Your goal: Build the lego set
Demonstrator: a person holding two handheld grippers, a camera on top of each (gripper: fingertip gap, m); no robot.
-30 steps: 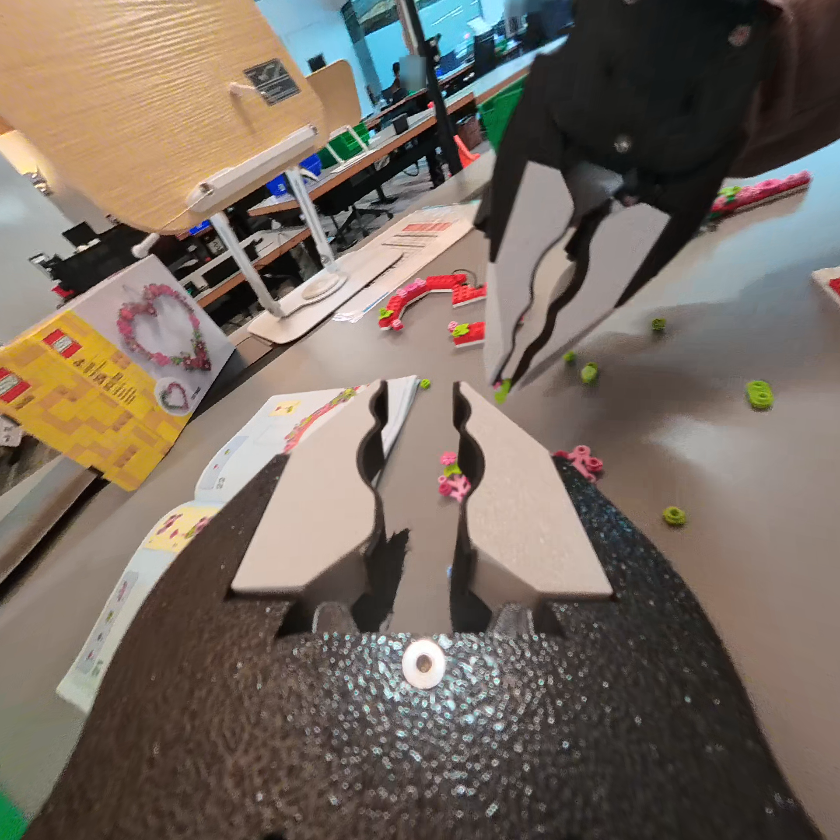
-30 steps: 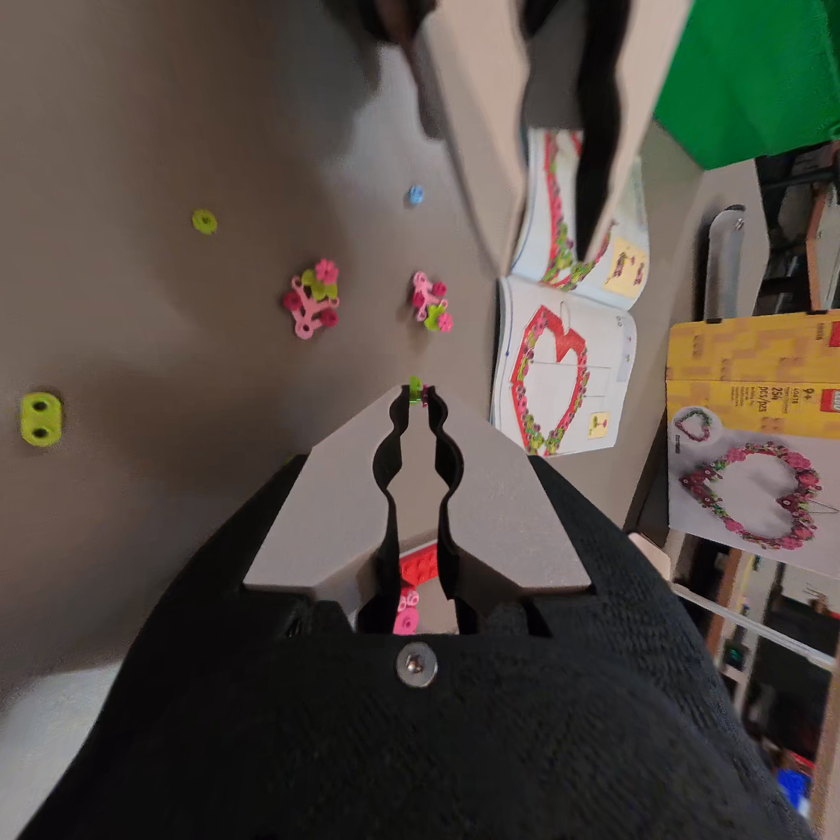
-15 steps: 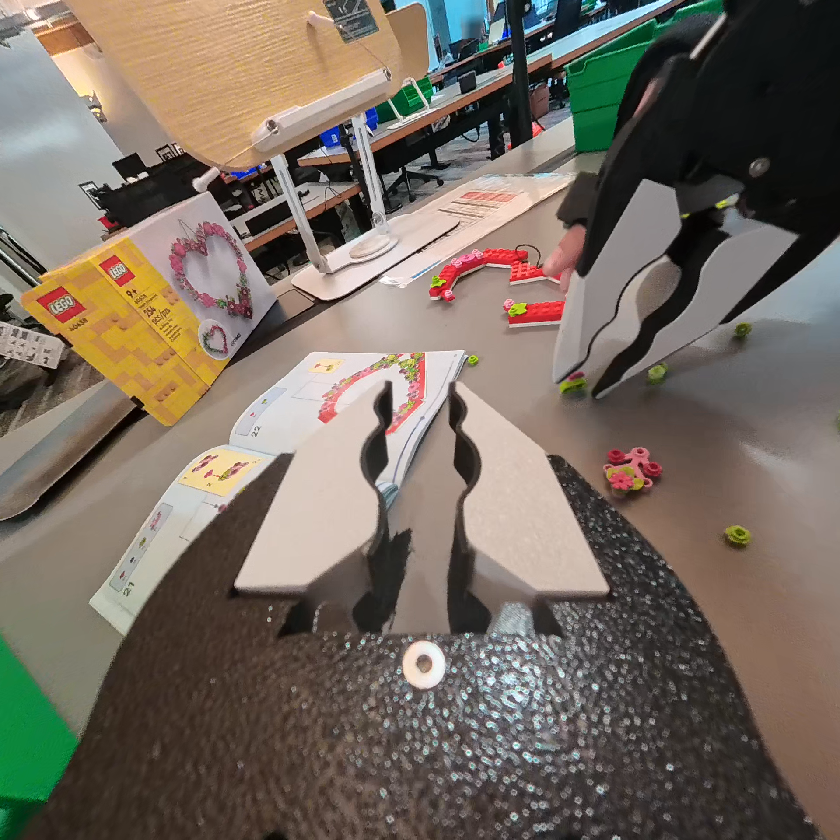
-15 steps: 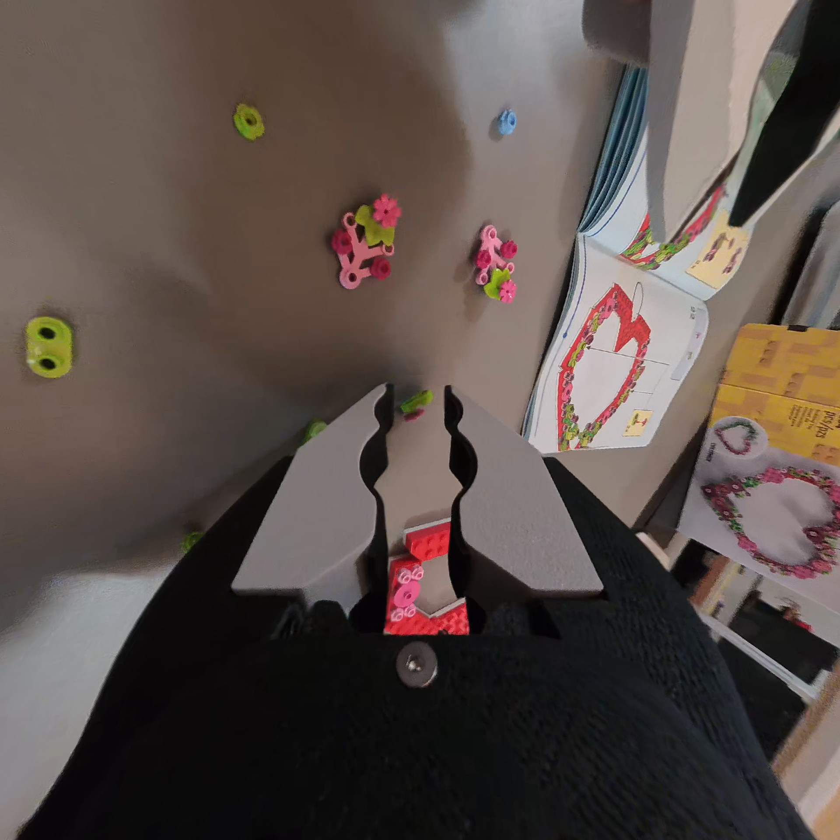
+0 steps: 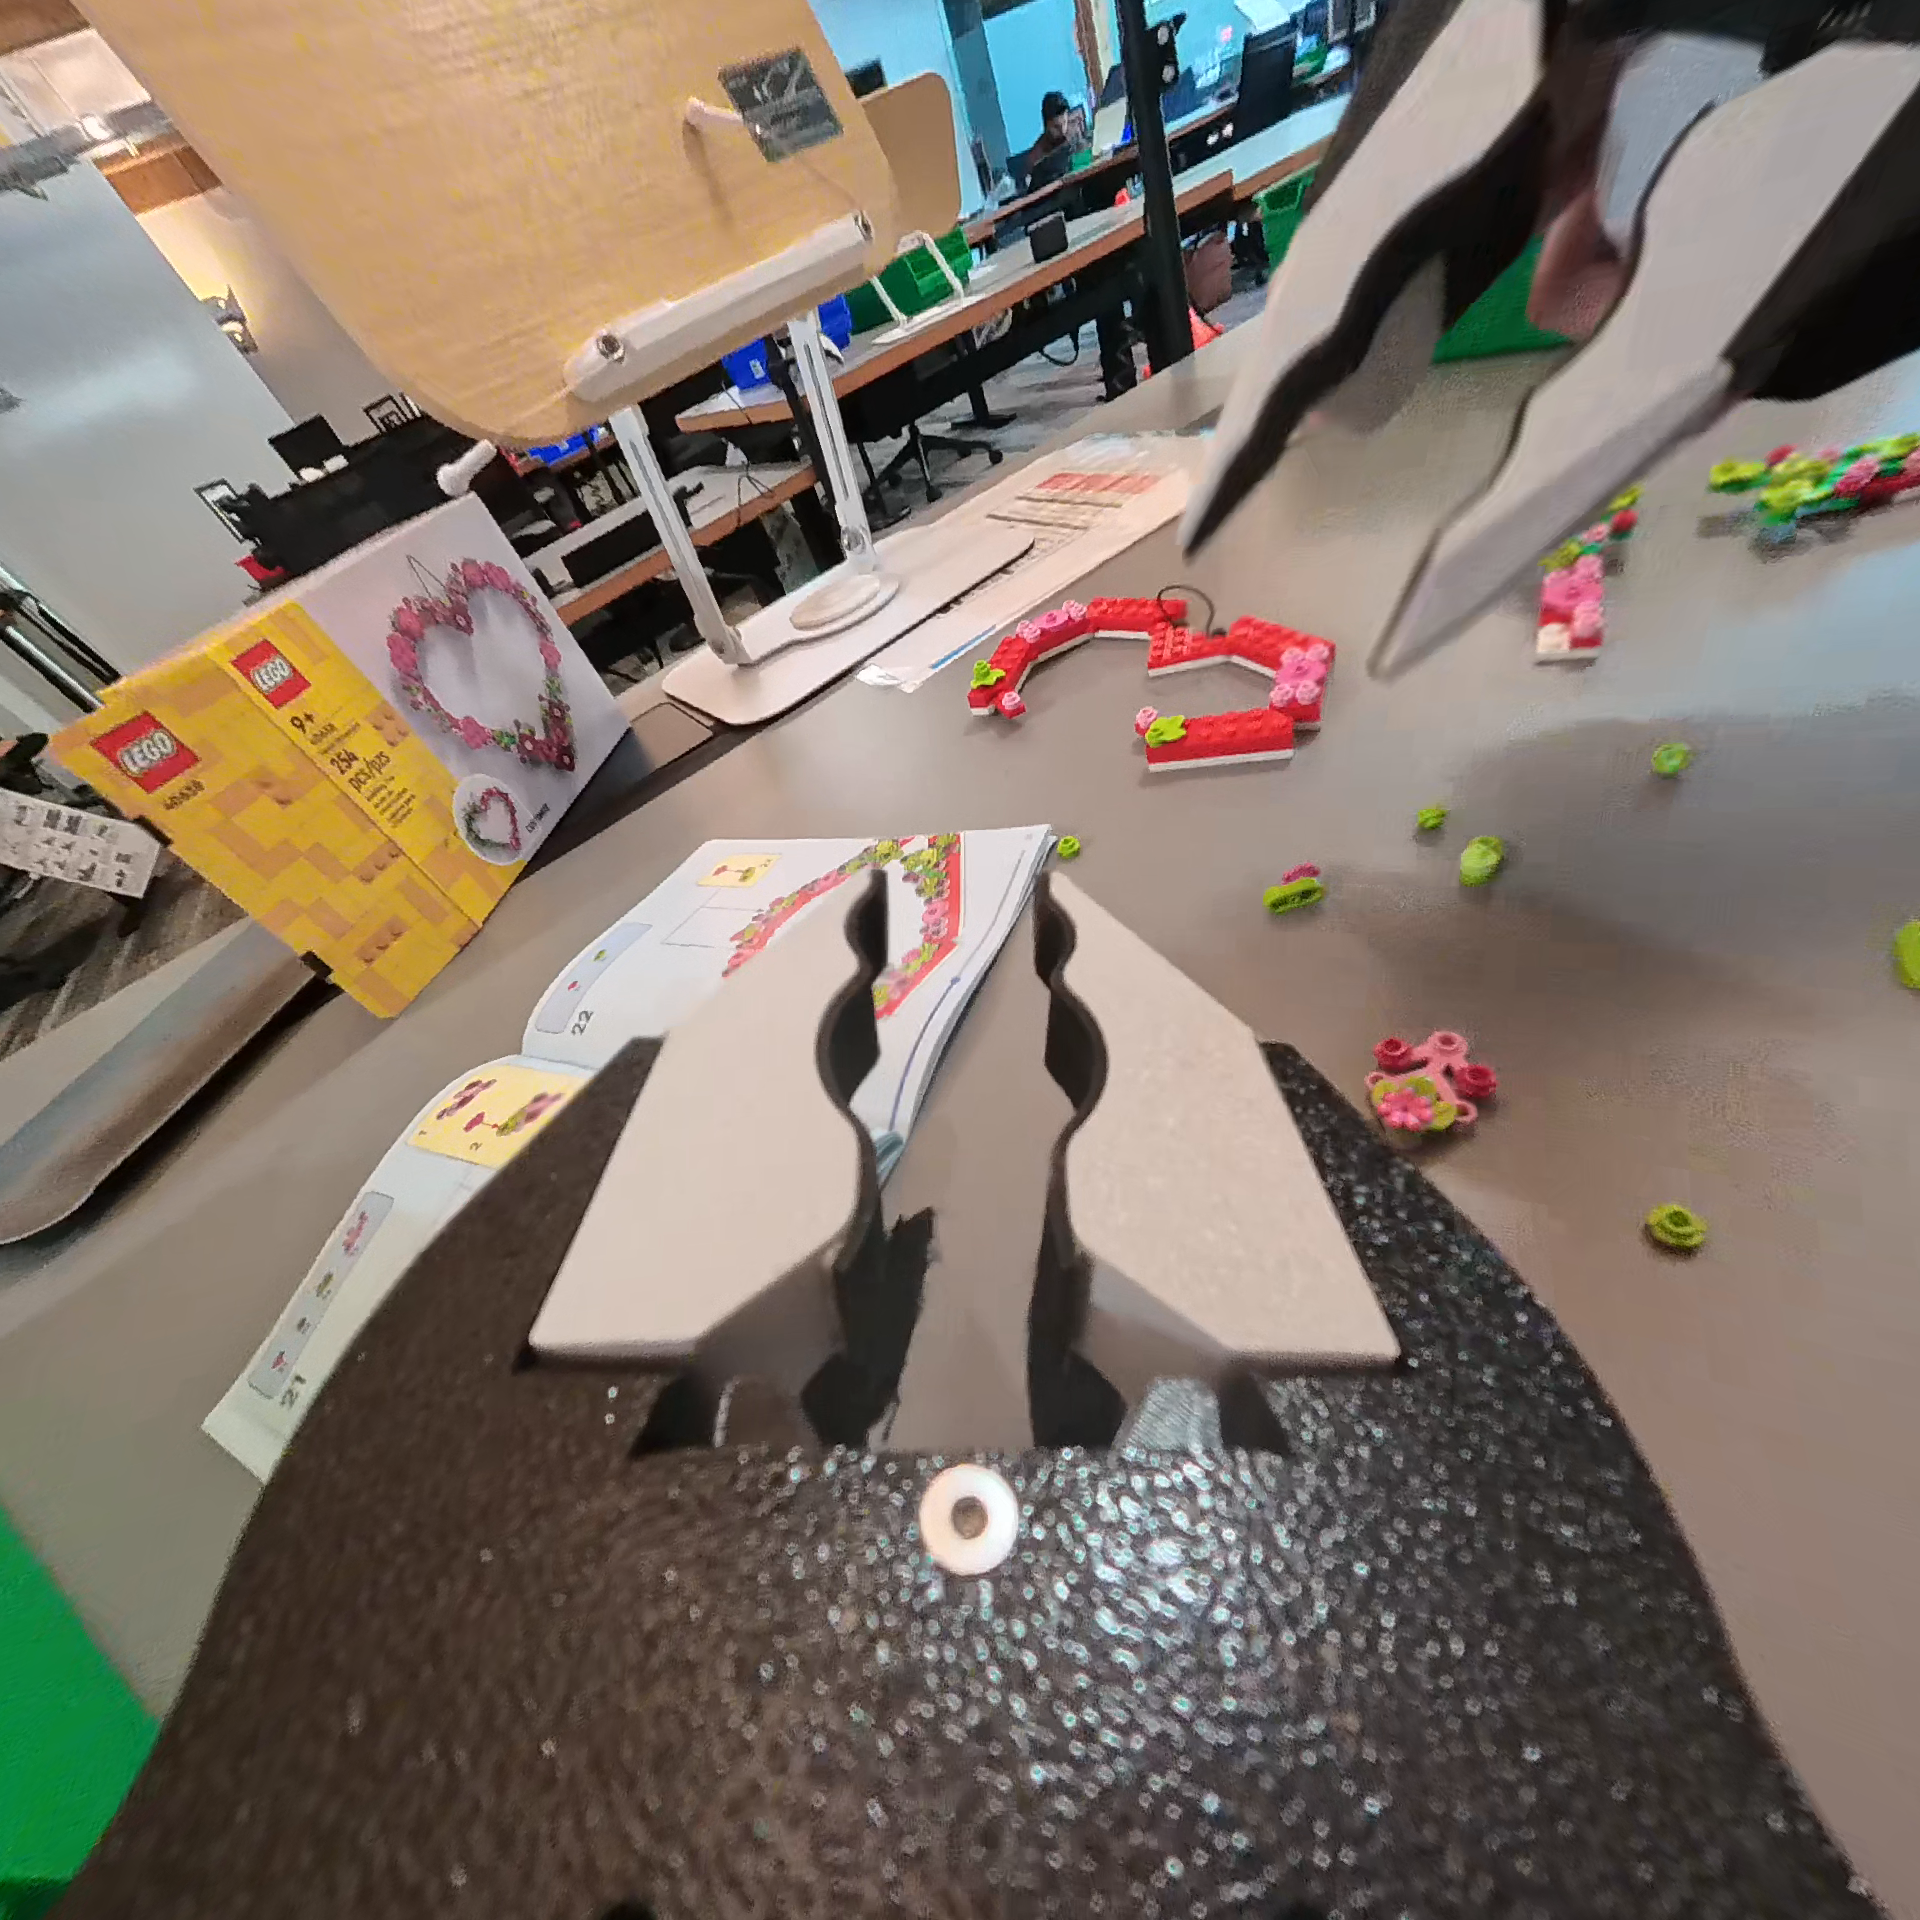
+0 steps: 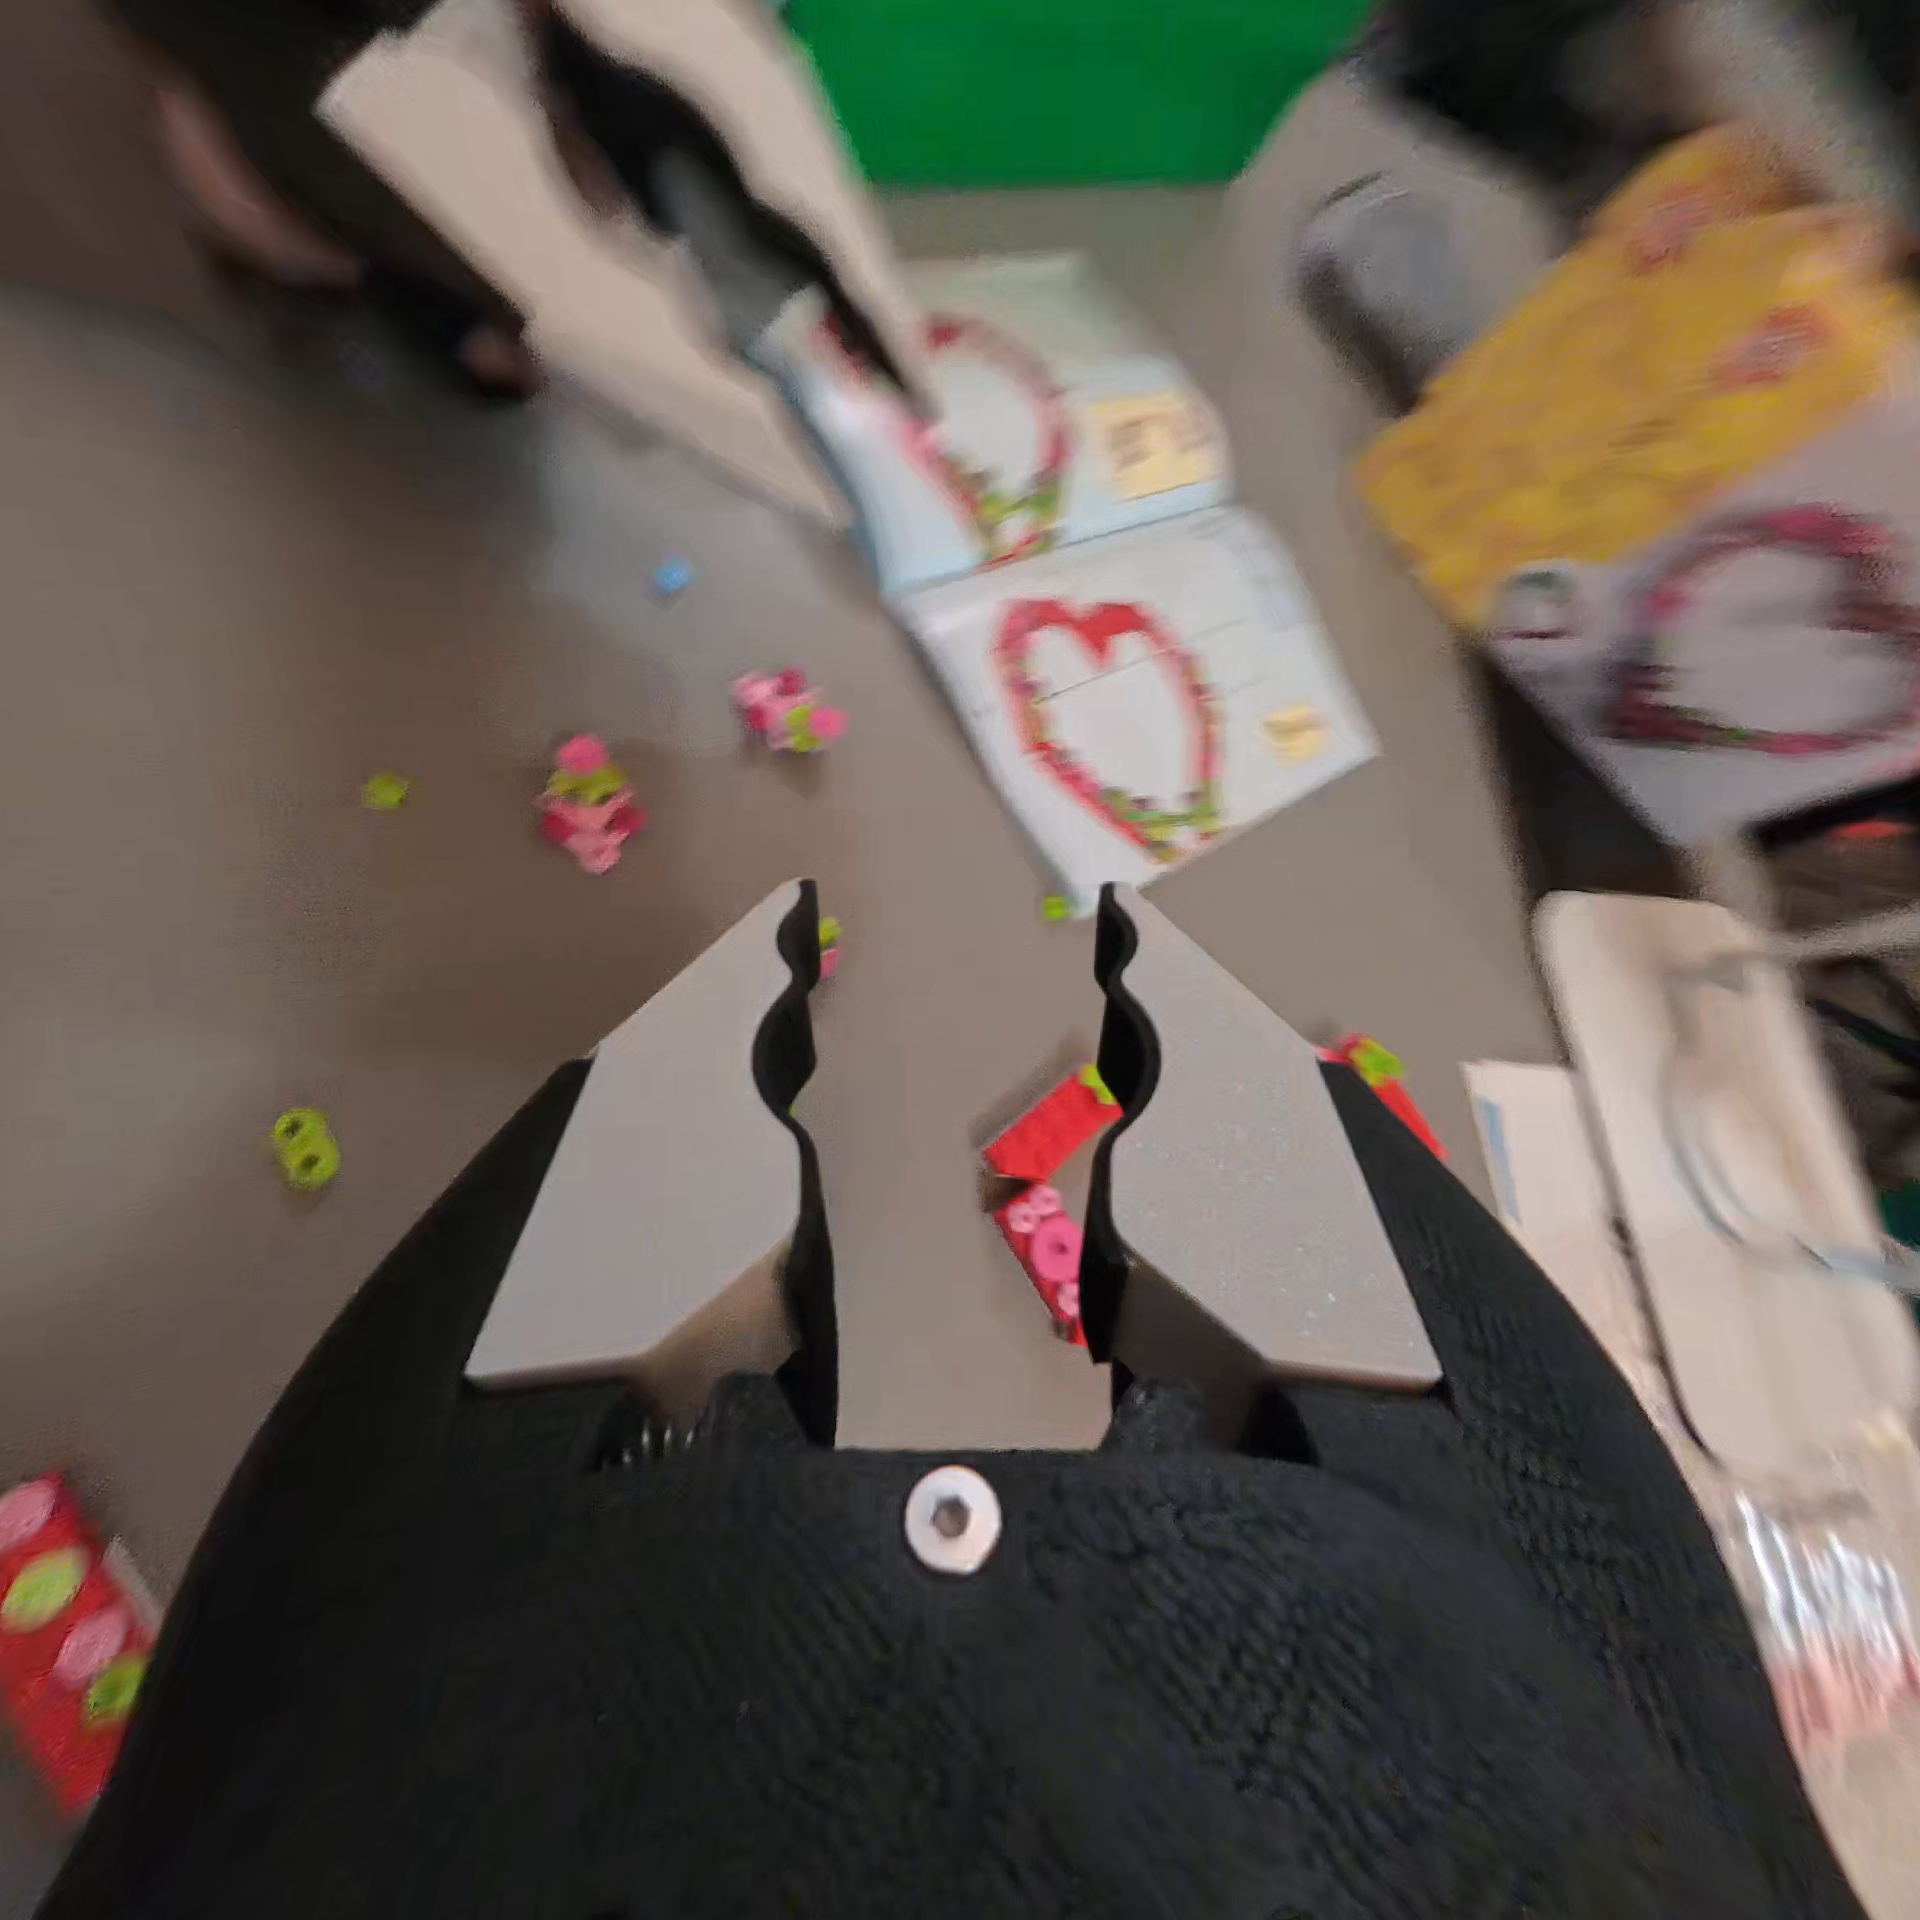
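Observation:
My left gripper (image 5: 961, 881) is open and empty, held low above the open instruction booklet (image 5: 790, 935). My right gripper (image 6: 954, 891) is open wide and empty above the grey table; it also shows at the upper right of the left wrist view (image 5: 1288, 603). Red heart sections with pink flowers (image 5: 1236, 665) lie beyond the booklet, and part of them shows between my right fingers (image 6: 1049, 1127). A small lime and pink piece (image 5: 1294, 894) lies on the table. Pink flower clusters (image 5: 1429, 1081) (image 6: 587, 805) lie nearby. The right wrist view is blurred.
The yellow set box (image 5: 332, 779) stands at the left table edge. A white stand base (image 5: 790, 623) holding a wooden board sits behind the booklet. Loose lime studs (image 5: 1481, 860) are scattered at the right. Another red section (image 6: 62, 1631) lies at the lower left. The grippers' ends are close to 10 centimetres from one another.
My right gripper, shut on a small lime piece a second ago, has opened, left the piece on the table, risen and swung round. My left gripper has drawn back over the booklet.

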